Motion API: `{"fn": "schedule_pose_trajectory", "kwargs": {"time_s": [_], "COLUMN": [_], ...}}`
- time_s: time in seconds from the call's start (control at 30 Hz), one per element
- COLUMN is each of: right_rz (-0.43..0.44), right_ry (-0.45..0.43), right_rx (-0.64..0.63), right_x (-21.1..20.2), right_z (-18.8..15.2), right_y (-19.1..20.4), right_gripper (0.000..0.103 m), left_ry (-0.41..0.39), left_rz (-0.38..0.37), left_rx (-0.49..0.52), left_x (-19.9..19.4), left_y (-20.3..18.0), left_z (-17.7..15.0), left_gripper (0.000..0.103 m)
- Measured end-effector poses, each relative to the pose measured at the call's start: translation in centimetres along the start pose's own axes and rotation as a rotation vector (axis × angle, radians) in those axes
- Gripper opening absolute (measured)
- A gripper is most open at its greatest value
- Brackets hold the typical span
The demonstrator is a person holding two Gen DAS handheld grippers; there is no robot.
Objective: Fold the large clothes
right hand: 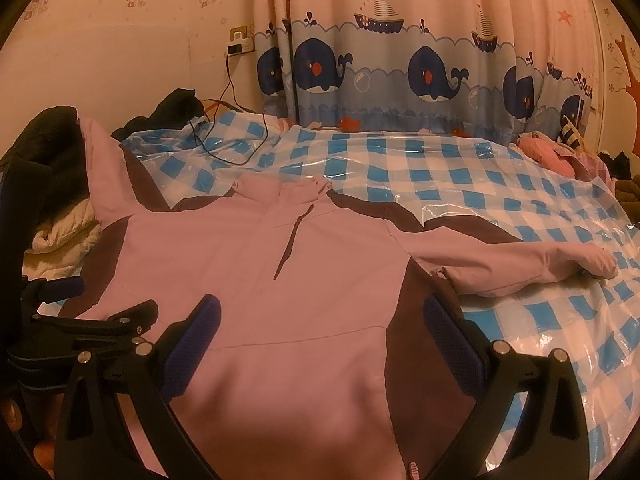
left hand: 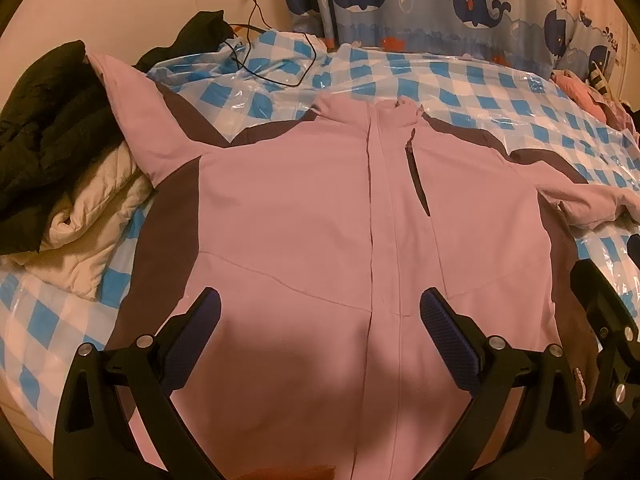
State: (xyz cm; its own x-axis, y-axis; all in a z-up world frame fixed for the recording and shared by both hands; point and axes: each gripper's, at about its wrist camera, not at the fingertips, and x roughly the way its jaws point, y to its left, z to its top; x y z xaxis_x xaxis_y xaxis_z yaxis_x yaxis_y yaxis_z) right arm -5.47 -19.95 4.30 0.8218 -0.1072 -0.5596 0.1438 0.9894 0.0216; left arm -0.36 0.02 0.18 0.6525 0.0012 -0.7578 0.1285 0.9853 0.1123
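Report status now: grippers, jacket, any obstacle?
Left gripper and right gripper open, empty, above pink jacket. Jacket flat, unfolded, sleeves spread. One sleeve lies on clothes pile.

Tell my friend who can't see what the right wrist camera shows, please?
A pink jacket with dark side panels lies flat, front up, on a blue checked bed cover, one sleeve stretched to the right. The open right gripper hovers over it, holding nothing. A whale curtain hangs behind.

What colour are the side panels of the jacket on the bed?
The side panels are dark grey-brown, against the pink jacket; the right wrist view shows them best.
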Motion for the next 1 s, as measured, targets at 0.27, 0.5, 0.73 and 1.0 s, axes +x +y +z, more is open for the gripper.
{"fn": "schedule_pose_trajectory", "kwargs": {"time_s": [0.27,0.5,0.73,1.0], "right_rz": [0.001,0.000,0.002,0.002], "right_ry": [0.001,-0.001,0.001,0.004], "right_rx": [0.001,0.000,0.004,0.025], "right_x": [-0.03,-0.01,-0.01,0.18], "right_z": [0.00,-0.02,-0.05,-0.24], "right_y": [-0.07,-0.03,-0.12,-0.10], "right_gripper": [0.097,0.097,0.097,0.097], "left_ry": [0.001,0.001,0.001,0.007], "left_rz": [-0.003,-0.002,-0.003,-0.015], "left_rx": [0.000,0.000,0.000,0.006], "left_x": [-0.12,-0.11,-0.06,-0.15], "left_y": [0.09,0.08,0.14,0.15], "left_z": [0.13,0.14,0.06,0.07], "left_gripper": [0.096,0.096,0.096,0.096]}}
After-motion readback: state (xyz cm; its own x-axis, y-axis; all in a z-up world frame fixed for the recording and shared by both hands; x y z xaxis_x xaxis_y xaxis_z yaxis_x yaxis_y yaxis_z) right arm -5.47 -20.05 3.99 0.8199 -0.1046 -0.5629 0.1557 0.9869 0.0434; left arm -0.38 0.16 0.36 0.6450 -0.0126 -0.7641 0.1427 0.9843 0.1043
